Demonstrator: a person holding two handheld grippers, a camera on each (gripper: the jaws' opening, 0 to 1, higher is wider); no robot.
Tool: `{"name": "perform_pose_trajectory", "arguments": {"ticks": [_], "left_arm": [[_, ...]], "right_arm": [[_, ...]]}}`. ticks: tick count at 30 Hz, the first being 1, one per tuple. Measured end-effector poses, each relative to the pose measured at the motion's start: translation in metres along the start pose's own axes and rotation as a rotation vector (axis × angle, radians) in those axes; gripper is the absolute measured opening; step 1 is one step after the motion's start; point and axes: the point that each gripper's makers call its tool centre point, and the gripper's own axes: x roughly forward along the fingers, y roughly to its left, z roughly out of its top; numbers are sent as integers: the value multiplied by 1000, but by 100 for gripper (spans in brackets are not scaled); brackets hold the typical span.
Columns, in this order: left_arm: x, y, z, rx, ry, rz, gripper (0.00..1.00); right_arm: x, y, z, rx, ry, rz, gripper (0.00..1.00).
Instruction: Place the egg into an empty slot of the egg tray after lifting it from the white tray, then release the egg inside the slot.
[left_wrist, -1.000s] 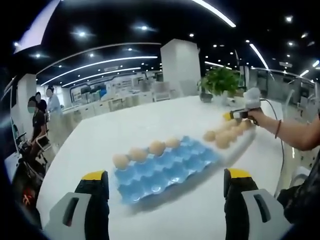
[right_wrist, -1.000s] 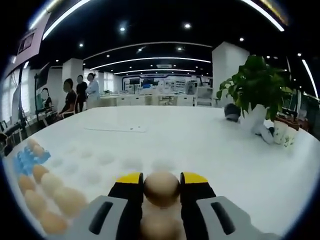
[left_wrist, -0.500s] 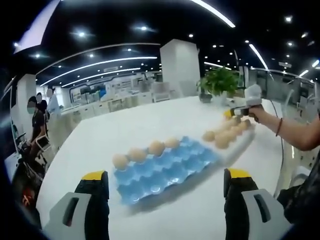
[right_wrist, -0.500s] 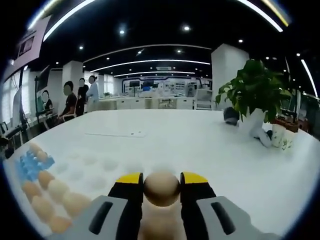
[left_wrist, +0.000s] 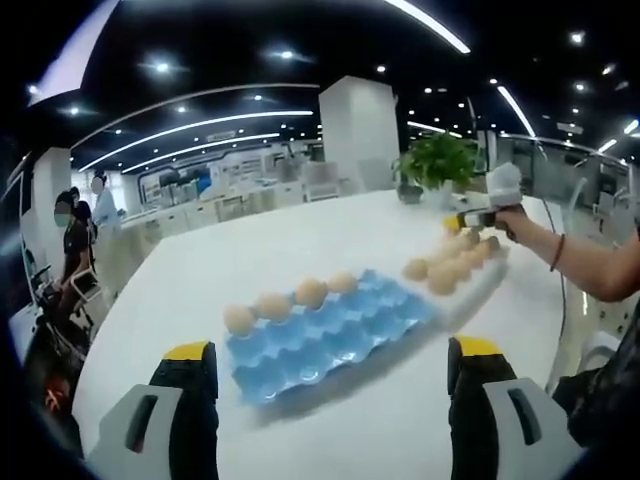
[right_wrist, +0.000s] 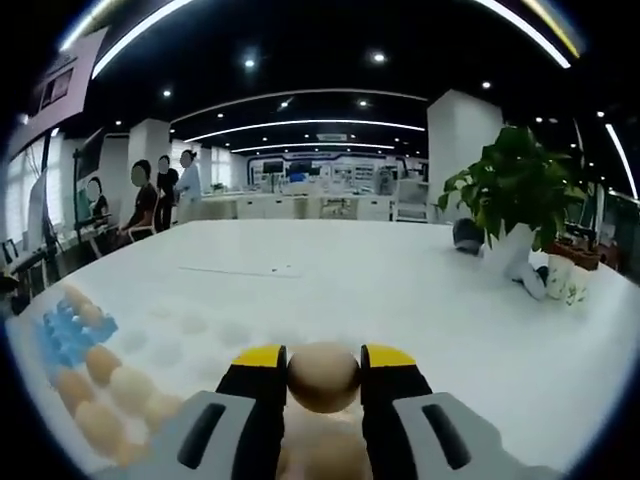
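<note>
My right gripper (right_wrist: 323, 372) grips the egg (right_wrist: 323, 377) between its yellow-tipped fingers (right_wrist: 259, 366), raised above the white tray (right_wrist: 190, 335), whose remaining eggs (right_wrist: 105, 392) lie below and left of the fingers. My left gripper (left_wrist: 330, 360) has its fingers (left_wrist: 190, 356) spread wide apart, holding nothing. Ahead of them on the white table (left_wrist: 240, 270), the blue egg tray (left_wrist: 330, 335) carries four eggs (left_wrist: 285, 303) along its far row.

Low tabletop views (shared egg tray (left_wrist: 325, 335))

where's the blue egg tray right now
In the left gripper view, the blue egg tray lies on the white table ahead of the left gripper, with the eggs on the white tray to its right.
</note>
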Motion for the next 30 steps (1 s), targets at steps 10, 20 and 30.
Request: {"name": "perform_pose_trajectory", "arguments": {"ticks": [10, 20, 30], "left_arm": [[-1, -1, -1, 3, 4, -2, 98], [-3, 1, -1, 5, 4, 0, 98], [-4, 2, -3, 3, 12, 2, 97]], "right_arm": [[1, 24, 3, -1, -2, 41, 29], [2, 45, 5, -7, -4, 82, 29], [4, 71, 4, -8, 2, 127, 29]]}}
